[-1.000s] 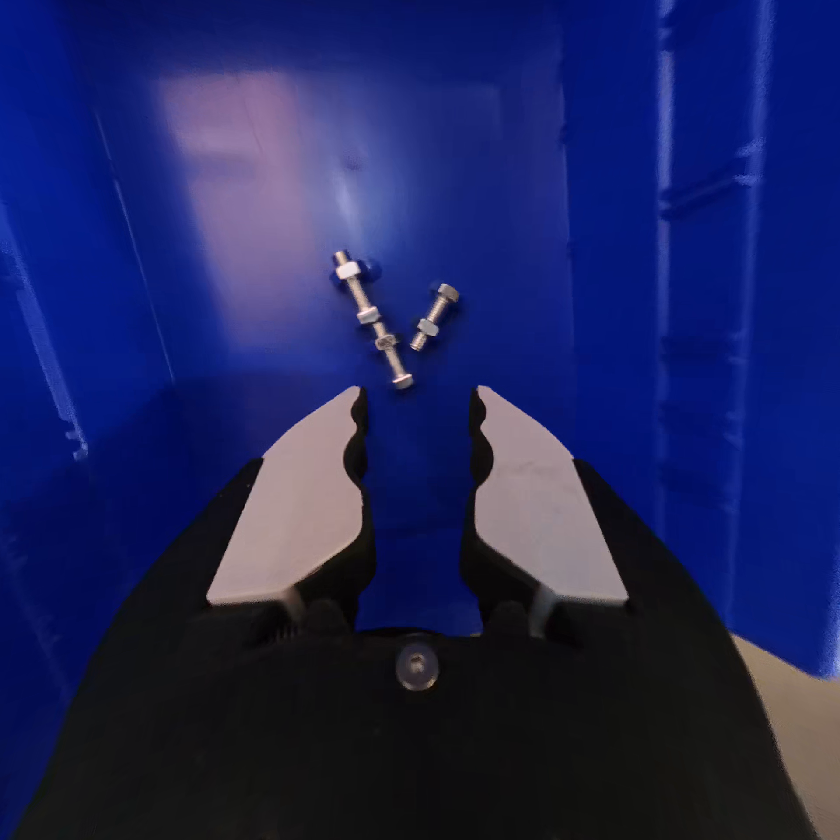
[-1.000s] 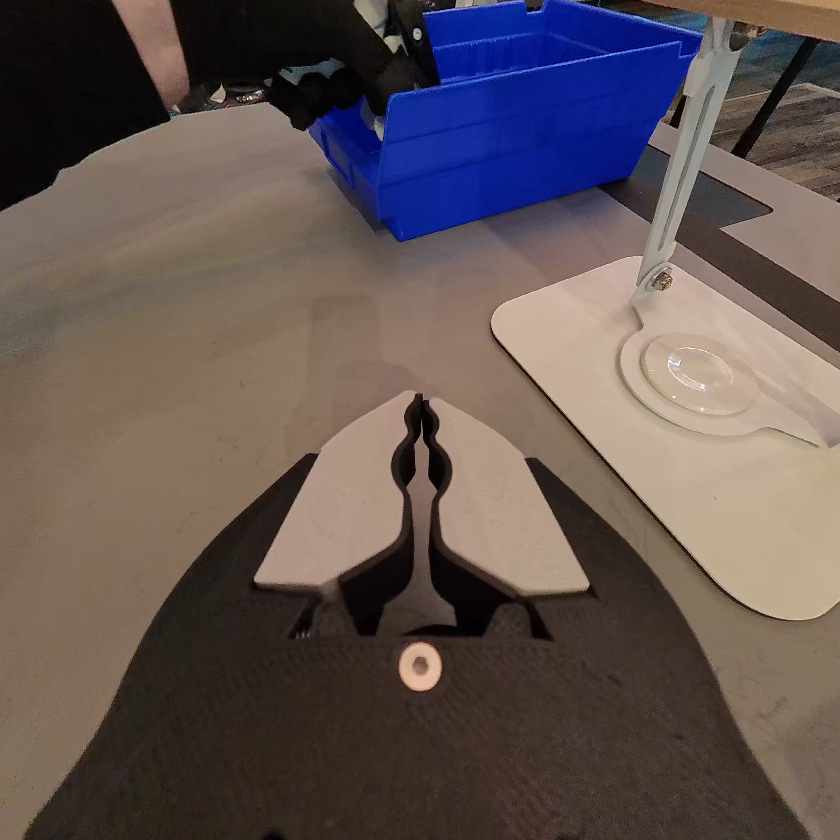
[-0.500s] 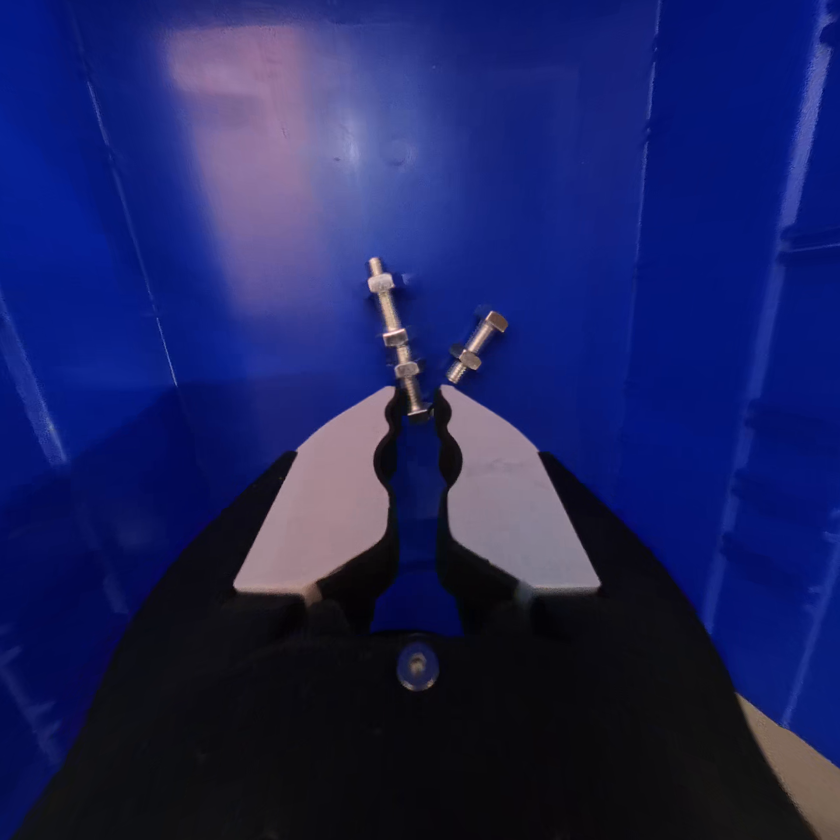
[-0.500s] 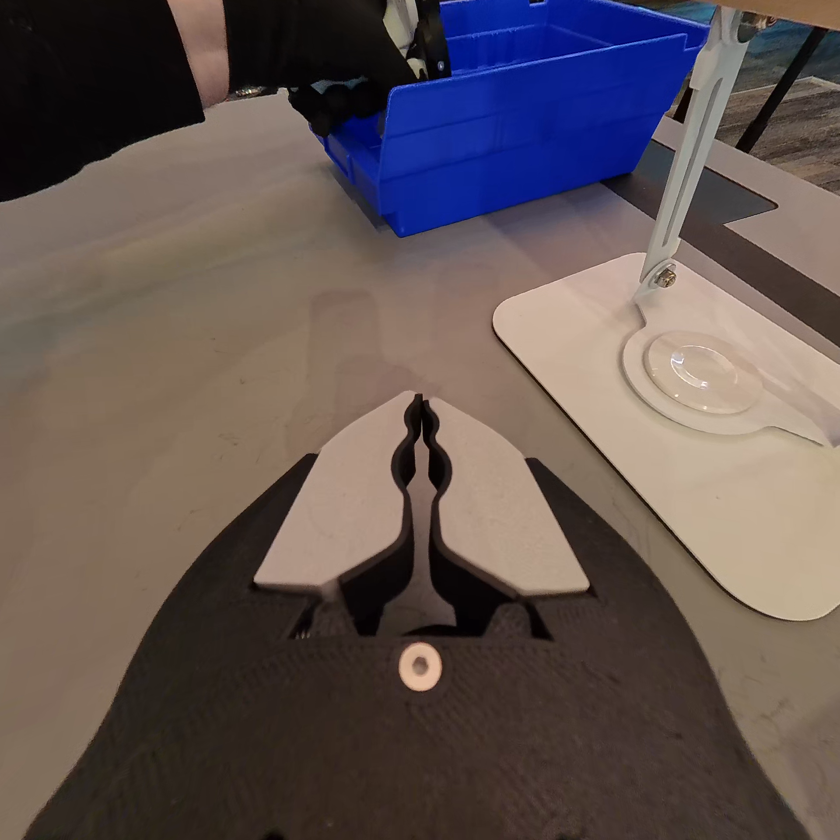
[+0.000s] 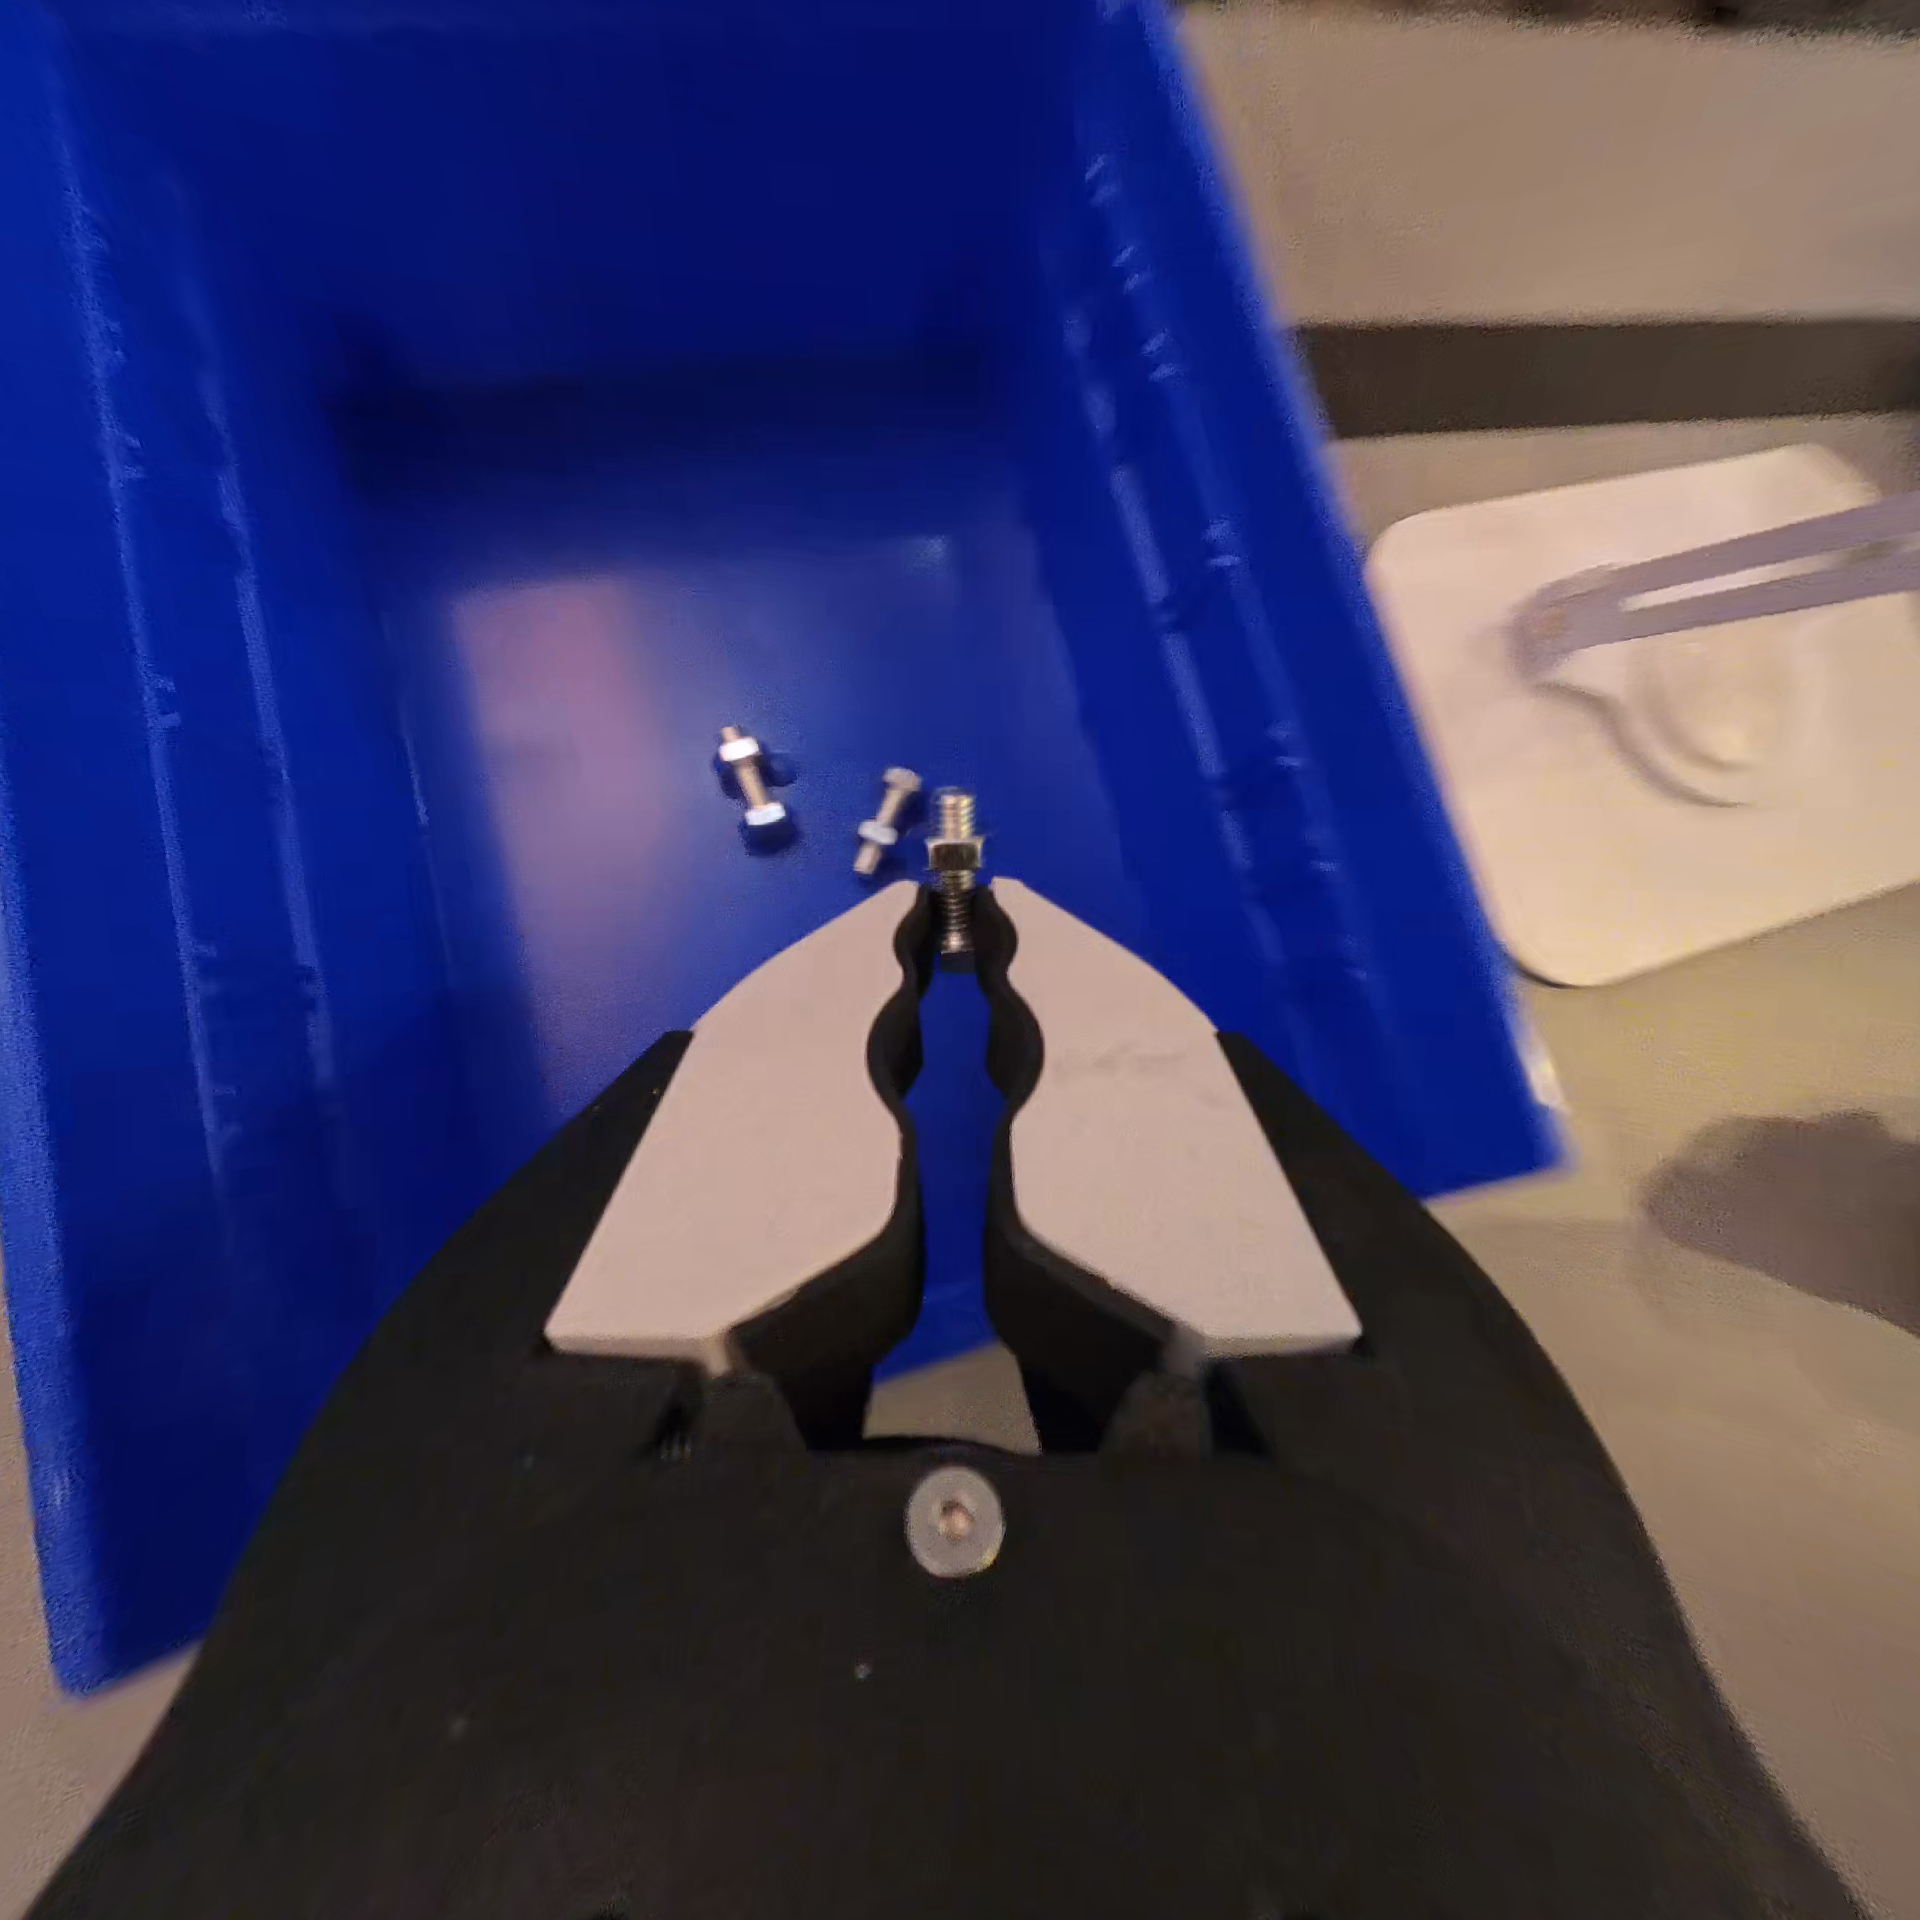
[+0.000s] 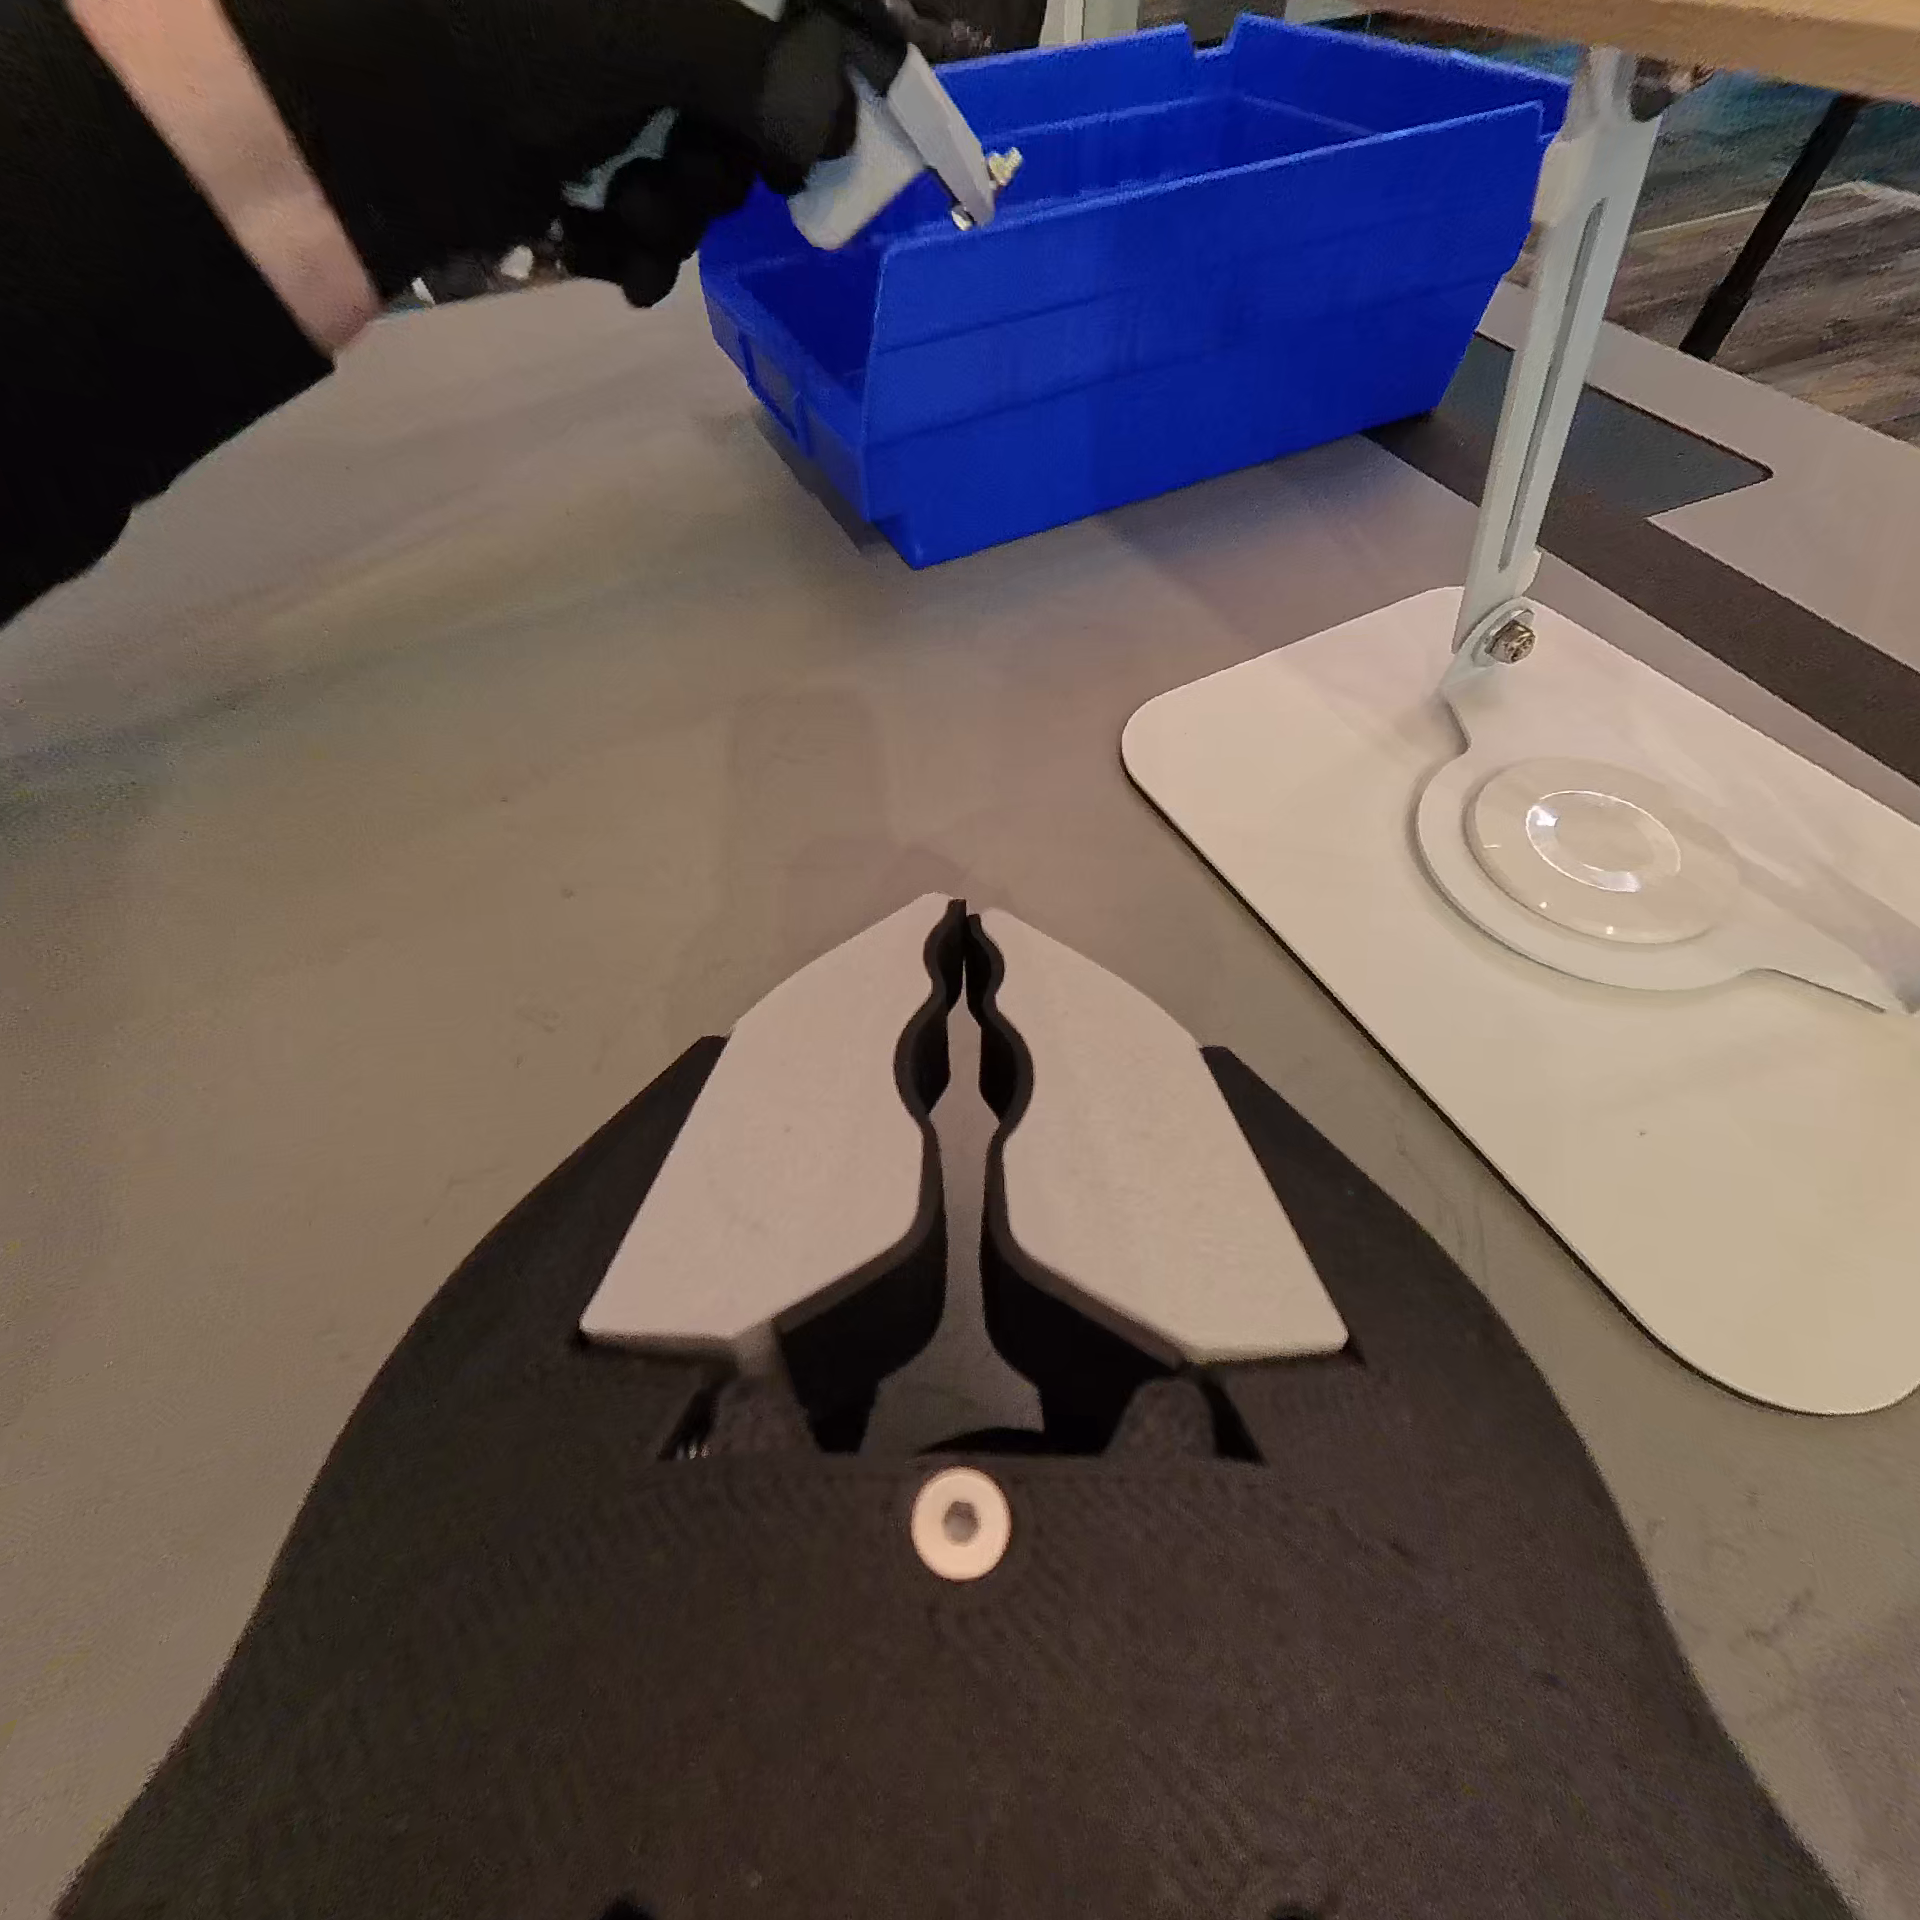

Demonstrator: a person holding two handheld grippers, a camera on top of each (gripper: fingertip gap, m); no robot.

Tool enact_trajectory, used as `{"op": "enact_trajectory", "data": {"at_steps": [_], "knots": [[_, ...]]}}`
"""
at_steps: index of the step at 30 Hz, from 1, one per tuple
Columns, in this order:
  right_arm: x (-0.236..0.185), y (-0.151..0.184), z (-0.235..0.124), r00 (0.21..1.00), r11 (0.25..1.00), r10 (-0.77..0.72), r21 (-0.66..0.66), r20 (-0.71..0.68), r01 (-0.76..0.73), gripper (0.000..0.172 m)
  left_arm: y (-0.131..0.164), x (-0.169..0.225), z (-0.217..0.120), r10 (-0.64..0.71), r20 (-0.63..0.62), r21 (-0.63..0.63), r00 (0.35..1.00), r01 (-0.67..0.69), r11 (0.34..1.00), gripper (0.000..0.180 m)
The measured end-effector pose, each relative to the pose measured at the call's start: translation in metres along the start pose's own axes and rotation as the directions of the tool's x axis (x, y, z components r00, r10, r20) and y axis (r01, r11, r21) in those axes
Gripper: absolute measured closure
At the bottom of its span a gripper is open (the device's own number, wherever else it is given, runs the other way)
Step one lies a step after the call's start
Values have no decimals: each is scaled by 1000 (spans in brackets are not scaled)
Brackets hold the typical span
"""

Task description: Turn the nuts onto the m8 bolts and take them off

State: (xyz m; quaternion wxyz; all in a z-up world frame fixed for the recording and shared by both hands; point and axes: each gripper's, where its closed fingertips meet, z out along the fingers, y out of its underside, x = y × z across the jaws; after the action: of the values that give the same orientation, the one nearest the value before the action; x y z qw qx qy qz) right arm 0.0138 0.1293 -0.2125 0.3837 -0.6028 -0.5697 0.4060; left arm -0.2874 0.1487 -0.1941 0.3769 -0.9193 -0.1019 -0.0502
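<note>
My left gripper point(image 5: 956, 914) is shut on a silver bolt point(image 5: 954, 868) with a nut on its thread. It holds the bolt by the head end, thread pointing forward, above the blue bin point(image 5: 260, 623). Two more bolts with nuts lie on the bin floor, one to the left point(image 5: 750, 792) and one nearer my fingertips point(image 5: 885, 818). In the right wrist view the left gripper point(image 6: 971, 197) shows over the bin point(image 6: 1143, 343) with the bolt point(image 6: 987, 187) at its tip. My right gripper point(image 6: 961, 920) is shut with nothing between its pads, low over the grey table point(image 6: 416, 831).
A white stand base point(image 6: 1455, 1039) with a round lens and a slanted metal arm point(image 6: 1548, 343) stands right of the bin; it also shows in the left wrist view point(image 5: 1621, 727). A person's gloved hand point(image 6: 571, 135) holds the left gripper. Some 30 cm of space lies between my two pairs of fingers.
The left gripper went from open to shut on the bolt lying nearest it, then lifted it up out of the bin and drew back. The right gripper stayed shut and still.
</note>
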Motion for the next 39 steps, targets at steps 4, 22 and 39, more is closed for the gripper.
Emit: {"op": "enact_trajectory", "data": {"at_steps": [4,22,39], "knots": [[-2,-22,-13,997,992,50,117,50,-56,172,-9,62,-52,88,-202,264,975,-32,964,173],[-51,-133,-30,977,907,65,397,204,-143,144,29,290,-103,504,-40,721,863,-324,613,173],[-44,-141,-52,957,864,77,460,279,-204,157,22,304,-117,489,-149,764,859,-213,608,161]]}}
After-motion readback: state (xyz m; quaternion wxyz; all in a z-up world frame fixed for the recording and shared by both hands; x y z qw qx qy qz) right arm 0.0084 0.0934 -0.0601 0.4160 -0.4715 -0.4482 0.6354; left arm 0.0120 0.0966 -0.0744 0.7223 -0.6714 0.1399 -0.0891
